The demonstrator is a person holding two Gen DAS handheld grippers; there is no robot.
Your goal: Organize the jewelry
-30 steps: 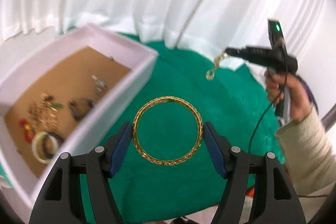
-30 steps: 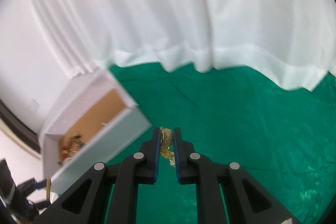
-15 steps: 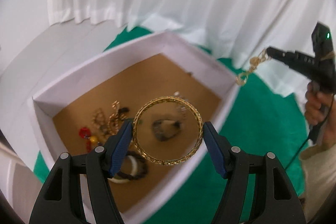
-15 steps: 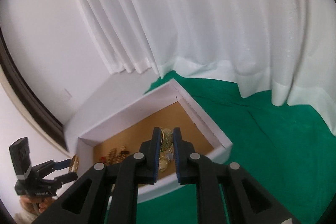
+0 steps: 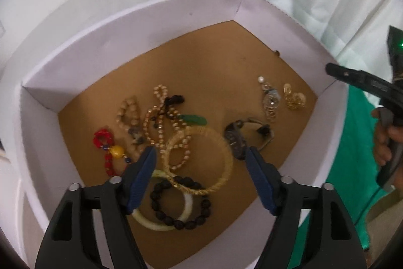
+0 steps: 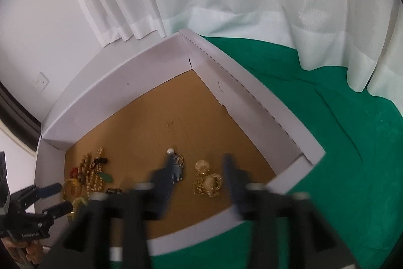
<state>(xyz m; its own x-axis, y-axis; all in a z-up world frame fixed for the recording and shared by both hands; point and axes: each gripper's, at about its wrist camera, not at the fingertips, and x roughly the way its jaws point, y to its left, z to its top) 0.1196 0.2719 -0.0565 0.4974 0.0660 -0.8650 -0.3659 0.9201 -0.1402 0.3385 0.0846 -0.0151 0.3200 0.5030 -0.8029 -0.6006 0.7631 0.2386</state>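
Observation:
A white-walled box [image 5: 151,24] with a brown floor fills the left wrist view. My left gripper [image 5: 201,165] hangs over it, jaws opening, pads clear of everything. Below them a gold bangle [image 5: 228,163] lies loose and blurred on other jewelry. In the right wrist view my right gripper [image 6: 200,175] is blurred above the same box [image 6: 141,82], its jaws opening with nothing in them. A gold chain piece [image 6: 209,182] lies on the floor just under it, and the same gold chain piece [image 5: 294,99] sits near the box's right corner.
Red beads [image 5: 102,140], beige bead strands [image 5: 156,123], a black bead bracelet [image 5: 181,203], a white bangle [image 5: 151,221] and a silver pendant [image 5: 270,100] lie in the box. Green cloth [image 6: 327,143] covers the table to the right. White curtains hang behind.
Both grippers swung over the box and came lower. The left one let go of the gold bangle, the right one let go of the gold chain piece; both pieces now lie inside.

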